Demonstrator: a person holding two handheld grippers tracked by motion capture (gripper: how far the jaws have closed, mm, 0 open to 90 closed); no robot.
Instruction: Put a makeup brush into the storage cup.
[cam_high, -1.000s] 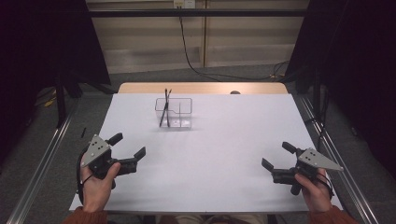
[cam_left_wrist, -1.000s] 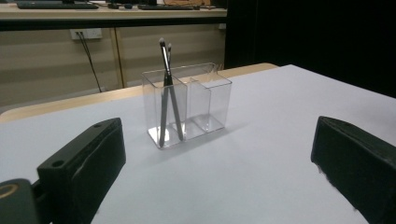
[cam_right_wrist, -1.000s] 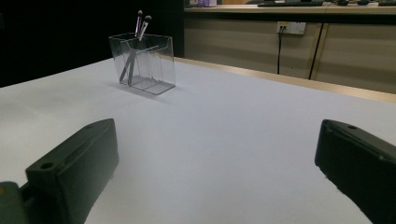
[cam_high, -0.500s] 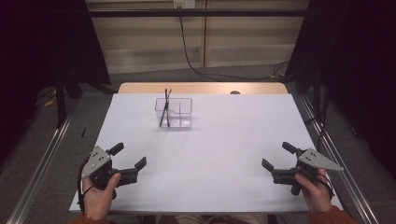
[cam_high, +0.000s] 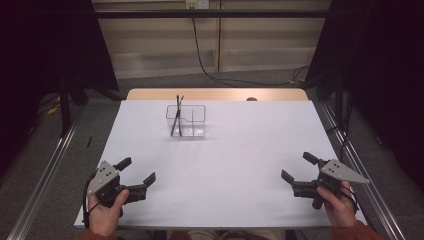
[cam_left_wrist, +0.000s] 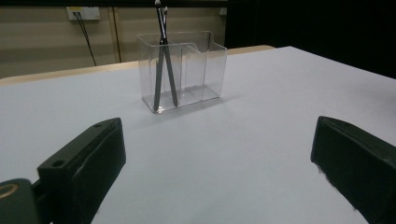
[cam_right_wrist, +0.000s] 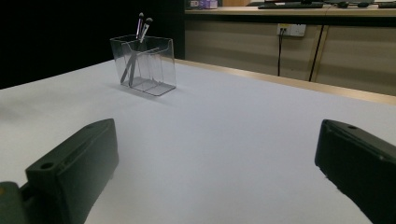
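The clear organizer (cam_high: 186, 121) stands on the far half of the white table (cam_high: 225, 165), toward the back edge and a little left of centre. Two slim brushes (cam_high: 176, 116) lean crossed in its left compartment, tips above the rim; its other compartments look empty.

The likely risk: the organizer looks light and its walls smooth, so a jaw nudging a wall would probably slide or tip it, and a pull on one brush at a slant could drag the other along, since they cross.

Well short of the organizer, at the near left corner, the left gripper (cam_high: 134, 173) is held with jaws spread wide, gripping nothing. At the near right corner the right gripper (cam_high: 299, 169) is likewise wide open and empty. Nothing lies between either gripper and the organizer. Beyond it, a cable (cam_high: 200, 50) hangs down the back wall.
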